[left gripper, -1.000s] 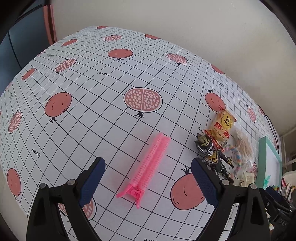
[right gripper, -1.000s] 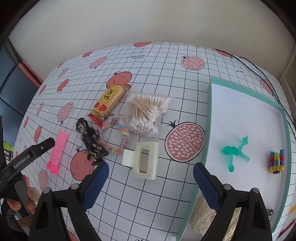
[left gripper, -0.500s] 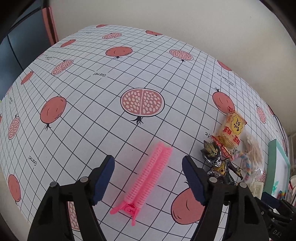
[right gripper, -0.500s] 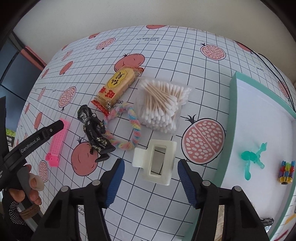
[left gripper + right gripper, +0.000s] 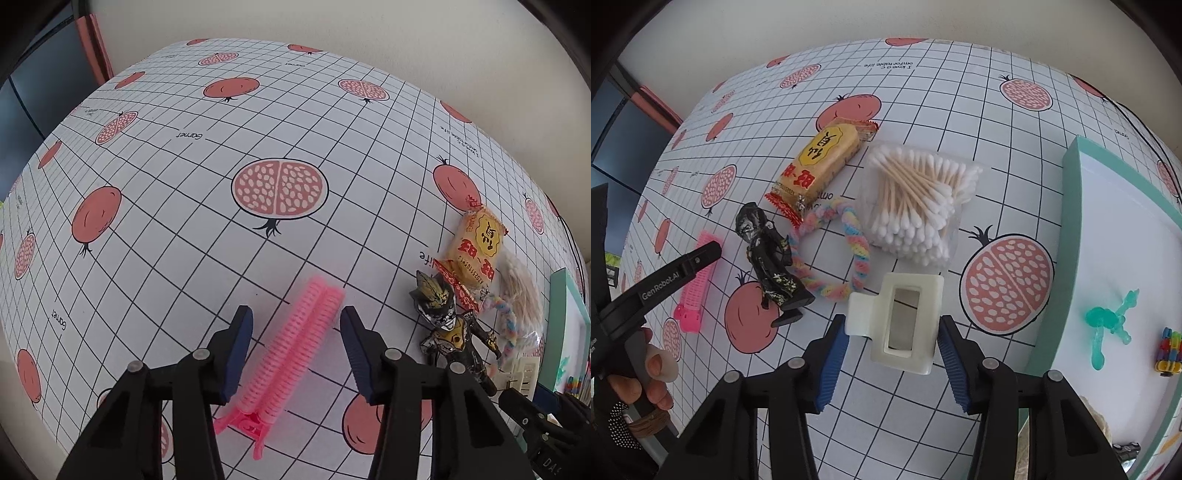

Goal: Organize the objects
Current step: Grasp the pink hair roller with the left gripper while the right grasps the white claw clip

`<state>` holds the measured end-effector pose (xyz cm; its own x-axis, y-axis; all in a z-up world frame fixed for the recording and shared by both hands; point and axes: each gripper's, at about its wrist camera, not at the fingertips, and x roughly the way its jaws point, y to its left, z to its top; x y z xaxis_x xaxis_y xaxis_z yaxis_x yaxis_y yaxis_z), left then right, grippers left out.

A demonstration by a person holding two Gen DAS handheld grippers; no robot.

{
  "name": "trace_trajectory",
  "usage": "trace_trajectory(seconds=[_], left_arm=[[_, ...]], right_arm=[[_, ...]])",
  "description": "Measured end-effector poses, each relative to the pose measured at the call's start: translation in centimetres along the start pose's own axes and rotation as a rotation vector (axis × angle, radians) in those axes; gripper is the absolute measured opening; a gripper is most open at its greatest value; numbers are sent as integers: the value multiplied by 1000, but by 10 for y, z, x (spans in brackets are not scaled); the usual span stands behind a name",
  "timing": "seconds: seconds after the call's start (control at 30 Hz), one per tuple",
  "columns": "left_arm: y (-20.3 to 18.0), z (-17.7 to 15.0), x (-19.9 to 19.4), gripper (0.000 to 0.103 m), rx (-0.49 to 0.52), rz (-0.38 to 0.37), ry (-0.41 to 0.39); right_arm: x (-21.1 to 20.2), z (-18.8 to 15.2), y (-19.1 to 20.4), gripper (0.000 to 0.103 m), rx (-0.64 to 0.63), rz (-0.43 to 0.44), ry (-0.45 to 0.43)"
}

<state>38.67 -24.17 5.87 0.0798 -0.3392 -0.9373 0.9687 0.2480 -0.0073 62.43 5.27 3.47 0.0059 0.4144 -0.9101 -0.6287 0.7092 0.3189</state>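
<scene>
While both grippers hang low over the pomegranate-print surface [image 5: 155, 177], neither holds anything. The left gripper [image 5: 295, 350] has its fingers spread with the pink hair roller clip [image 5: 295, 347] lying flat between them, gaps on both sides. The right gripper [image 5: 892, 356] is also spread, straddling the cream claw clip [image 5: 901, 317], pads just beside its edges, can't tell if they touch. Nearby sit a dark action figure [image 5: 768, 258], yellow snack bar [image 5: 820, 162], pastel twisted rope [image 5: 849, 254] and cotton swabs [image 5: 916, 199]. Off right, a teal tray [image 5: 1071, 229] holds small toys.

bare cloth [image 5: 177, 206] left of pink clip [image 5: 295, 343], figurine [image 5: 448, 328] crowding right
</scene>
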Motion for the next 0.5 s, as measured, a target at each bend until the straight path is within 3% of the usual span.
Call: trace_trajectory(seconds=[0.5], left_arm=[[-9, -11, -2, 43, 23, 77, 3]], right_arm=[[8, 1, 3, 51, 34, -38, -29]])
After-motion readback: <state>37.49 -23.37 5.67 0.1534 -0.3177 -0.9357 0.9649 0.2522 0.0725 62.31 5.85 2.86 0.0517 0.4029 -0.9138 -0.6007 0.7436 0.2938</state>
